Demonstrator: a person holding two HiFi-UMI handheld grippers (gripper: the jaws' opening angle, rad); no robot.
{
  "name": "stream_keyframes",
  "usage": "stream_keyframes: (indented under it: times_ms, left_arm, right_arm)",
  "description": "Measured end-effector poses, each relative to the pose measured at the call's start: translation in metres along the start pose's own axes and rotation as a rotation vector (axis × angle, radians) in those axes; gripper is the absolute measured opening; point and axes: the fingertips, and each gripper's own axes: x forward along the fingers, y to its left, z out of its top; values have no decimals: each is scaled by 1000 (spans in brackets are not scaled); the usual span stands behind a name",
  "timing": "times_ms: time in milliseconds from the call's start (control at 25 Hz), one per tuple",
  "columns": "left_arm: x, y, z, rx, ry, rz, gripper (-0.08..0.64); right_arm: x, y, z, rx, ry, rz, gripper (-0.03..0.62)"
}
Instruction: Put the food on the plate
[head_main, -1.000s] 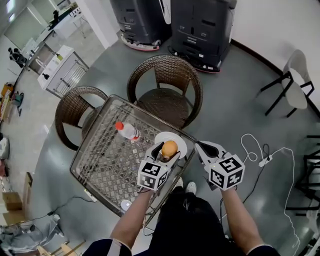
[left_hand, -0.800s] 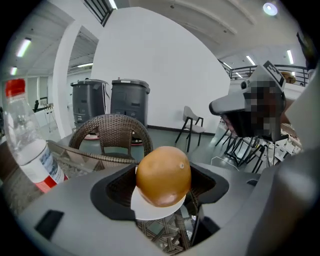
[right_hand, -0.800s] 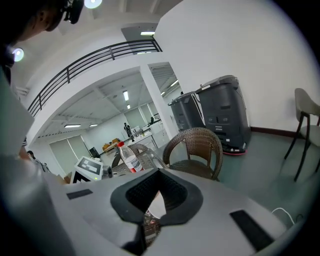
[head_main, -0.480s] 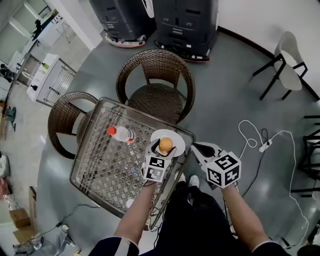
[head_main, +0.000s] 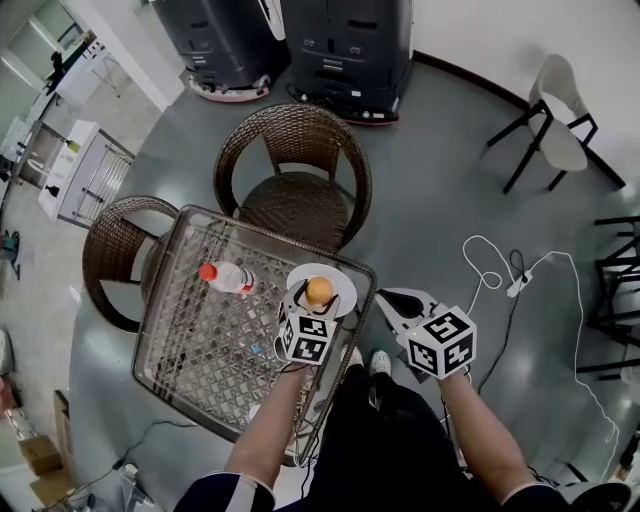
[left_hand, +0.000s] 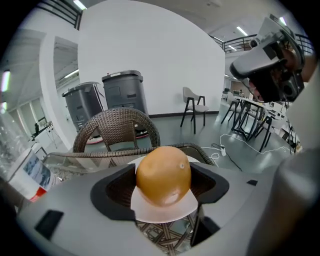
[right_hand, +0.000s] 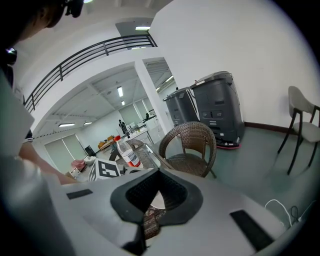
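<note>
With my left tool (head_main: 312, 298) pinching the orange food (left_hand: 163, 175) over the plate (head_main: 341, 284), I'd lower it gently before letting go.

Wicker table (head_main: 200, 345) bearing bottle (head_main: 226, 278), plate (head_main: 344, 284)

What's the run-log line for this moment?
left gripper: shut on orange, over plate | right gripper: shut, empty | step: orange not yet released

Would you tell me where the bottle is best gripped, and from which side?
Grip the bottle round its mid body, coming in level from the near side. It stands upright on the table, its round body suits two jaws, and that side looks free.
</note>
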Motion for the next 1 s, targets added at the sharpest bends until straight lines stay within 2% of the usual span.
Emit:
stream_keyframes:
  times_ms: [320, 440, 560, 1000]
  left_arm:
    - [3, -9, -2, -116, 16, -60, 325]
    - [1, -11, -2, -139, 8, -60, 326]
    - [0, -15, -4, -154, 12, -69, 373]
    - [-10, -29, -10, -227, 14, -117, 376]
  right_arm:
    - [-7, -5, -1, 12, -6, -6, 3]
    - [-9, -6, -1, 13, -5, -4, 3]
    - [-10, -5, -2, 15, -4, 0, 3]
    - [-12, -3, 2, 4, -5, 21, 3]
